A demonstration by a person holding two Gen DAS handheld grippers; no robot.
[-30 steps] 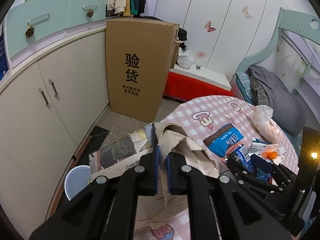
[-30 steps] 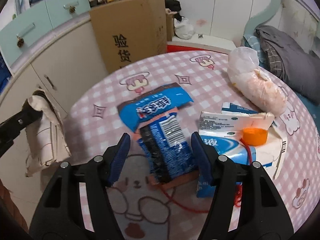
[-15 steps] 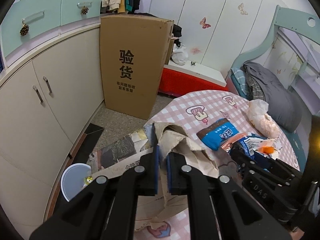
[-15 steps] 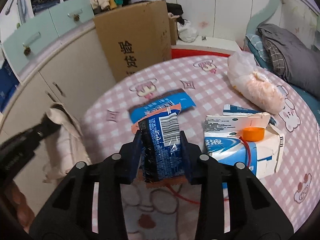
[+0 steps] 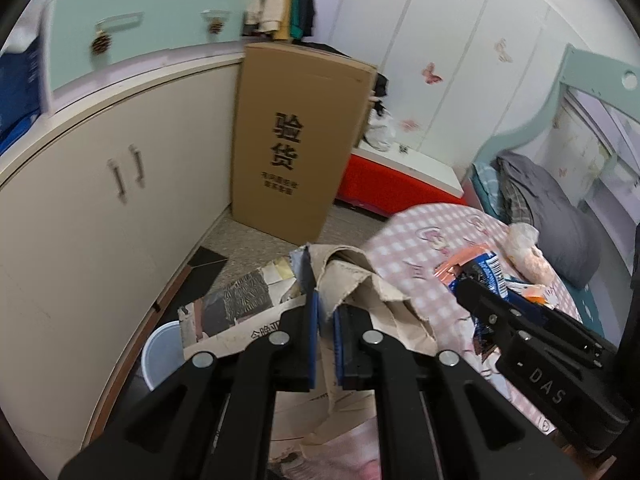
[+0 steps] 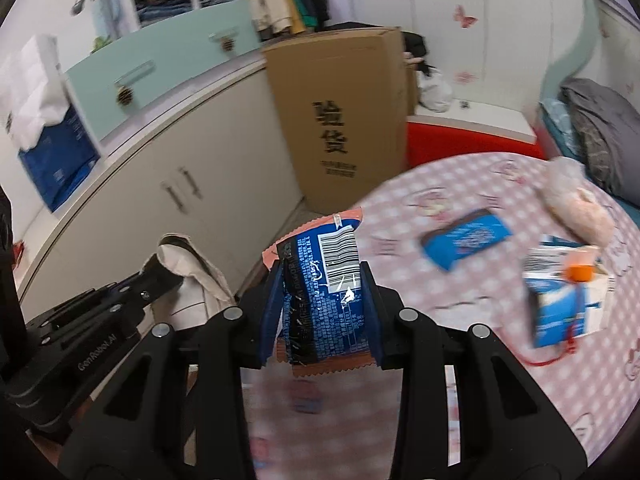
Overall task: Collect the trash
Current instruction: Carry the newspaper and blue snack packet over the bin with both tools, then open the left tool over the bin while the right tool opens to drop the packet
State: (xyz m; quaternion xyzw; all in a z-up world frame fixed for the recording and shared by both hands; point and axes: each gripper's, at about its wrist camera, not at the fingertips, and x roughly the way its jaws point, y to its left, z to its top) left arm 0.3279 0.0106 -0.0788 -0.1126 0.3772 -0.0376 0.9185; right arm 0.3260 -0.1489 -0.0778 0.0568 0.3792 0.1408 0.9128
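Wrapper, dark blue crinkled foil with barcode [image 6: 326, 300], clamped between right tongs [image 6: 320, 300], lifted above pink checked desk [image 6: 460, 280]. Left tongs [image 5: 326, 328] nearly closed, pinching beige paper bag rim [image 5: 360, 276] beside desk edge.

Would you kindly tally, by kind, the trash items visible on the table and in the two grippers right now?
Snack wrappers: 2 (dark blue wrapper in the right gripper, light blue wrapper on the table)
Cartons: 1 (blue-and-white carton)
Plastic bags: 1 (pinkish bag)
Beige bags: 1 (beige bag, left gripper)
Total: 5
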